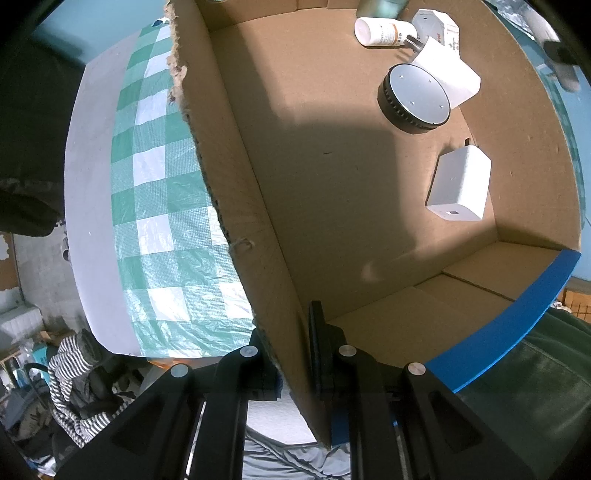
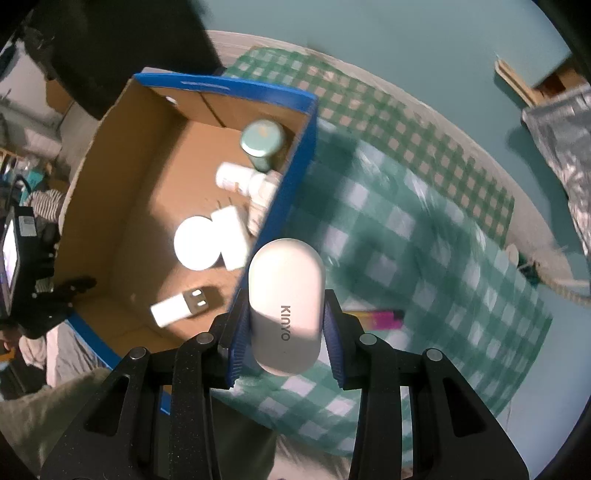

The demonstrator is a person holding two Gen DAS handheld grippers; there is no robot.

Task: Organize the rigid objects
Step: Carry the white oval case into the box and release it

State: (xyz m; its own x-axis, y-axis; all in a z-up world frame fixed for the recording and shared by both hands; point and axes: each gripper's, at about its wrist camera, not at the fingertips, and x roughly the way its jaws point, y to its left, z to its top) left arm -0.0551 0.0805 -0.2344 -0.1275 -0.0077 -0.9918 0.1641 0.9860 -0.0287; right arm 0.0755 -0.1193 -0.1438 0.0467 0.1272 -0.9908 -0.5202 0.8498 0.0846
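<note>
My left gripper [image 1: 291,354] is shut on the side wall of the cardboard box [image 1: 229,155], one finger on each side of it. Inside the box lie a round black-and-grey disc [image 1: 415,96], a white charger block [image 1: 460,182], another white adapter [image 1: 448,75] and a white bottle [image 1: 384,32]. My right gripper [image 2: 286,325] is shut on a white oblong KINYO case [image 2: 285,302], held above the checked cloth just outside the box's blue wall [image 2: 291,173]. The box interior [image 2: 147,206] shows the same items and a green-lidded jar [image 2: 262,142].
A green-and-white checked cloth [image 1: 159,206] covers the table [image 2: 424,236]. A pink and yellow object [image 2: 380,319] lies on the cloth right of the case. A rope [image 2: 561,286] and a silver bag [image 2: 565,122] sit at the far right. Striped clothing [image 1: 70,373] lies below the table.
</note>
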